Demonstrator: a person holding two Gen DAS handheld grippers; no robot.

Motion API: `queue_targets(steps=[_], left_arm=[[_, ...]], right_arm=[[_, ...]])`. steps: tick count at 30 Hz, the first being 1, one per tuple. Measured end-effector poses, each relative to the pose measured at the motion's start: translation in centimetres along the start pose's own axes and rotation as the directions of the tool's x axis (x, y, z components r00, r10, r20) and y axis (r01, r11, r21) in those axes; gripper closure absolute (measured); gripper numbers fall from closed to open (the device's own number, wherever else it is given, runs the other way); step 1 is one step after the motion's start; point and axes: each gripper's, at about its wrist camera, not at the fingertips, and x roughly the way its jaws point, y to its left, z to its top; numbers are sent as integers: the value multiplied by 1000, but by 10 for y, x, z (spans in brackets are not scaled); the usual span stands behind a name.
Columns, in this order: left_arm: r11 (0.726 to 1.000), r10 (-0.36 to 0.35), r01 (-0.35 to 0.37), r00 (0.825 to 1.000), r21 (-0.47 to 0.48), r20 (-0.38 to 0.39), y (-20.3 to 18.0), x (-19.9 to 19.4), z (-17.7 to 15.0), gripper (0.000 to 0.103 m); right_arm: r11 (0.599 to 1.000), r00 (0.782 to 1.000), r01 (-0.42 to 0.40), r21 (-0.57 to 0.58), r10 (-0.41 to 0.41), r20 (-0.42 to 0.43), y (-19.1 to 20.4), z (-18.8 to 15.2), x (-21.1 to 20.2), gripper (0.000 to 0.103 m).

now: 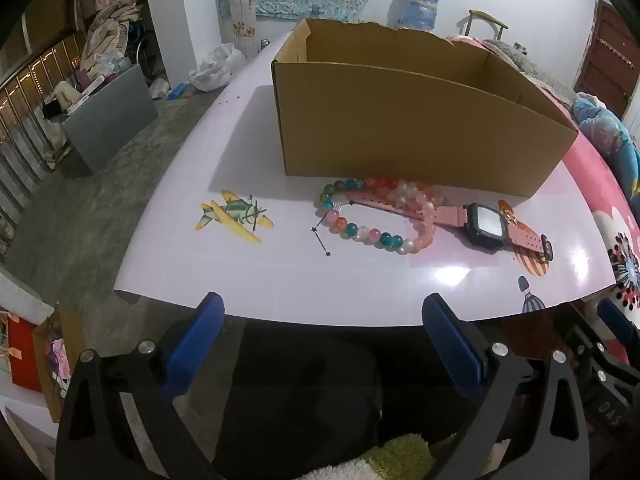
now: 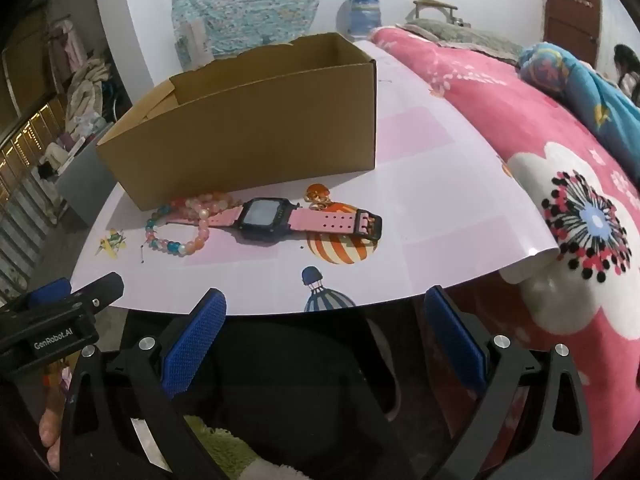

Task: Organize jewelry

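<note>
Near the bench's front edge, both our tools, left and right, gape wide and empty before the pink-strapped watch, its band crossing pastel bead bracelets beside the box.

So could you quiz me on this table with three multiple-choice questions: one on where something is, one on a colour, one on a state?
1. Where does the watch lie?
A. inside the box
B. on the table in front of the box
C. on the blanket

2. What colour is the watch strap?
A. pink
B. green
C. white

3. How do the two grippers stand?
A. both shut on beads
B. one holds the watch
C. both open and empty

Answers:
1 B: the watch rests on the table, on the near side of the box, beside the bracelets.
2 A: the strap is pink on both sides of the dark face.
3 C: the left gripper and the right gripper show spread fingers with nothing between them.
</note>
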Motion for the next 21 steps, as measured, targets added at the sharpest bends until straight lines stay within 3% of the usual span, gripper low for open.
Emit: queue_targets(steps=[21], left_arm=[[1000, 19, -18, 999, 2, -27, 0, 9, -2, 6]], right_arm=[[1000, 1000, -6, 6, 6, -7, 1, 3, 2, 8]])
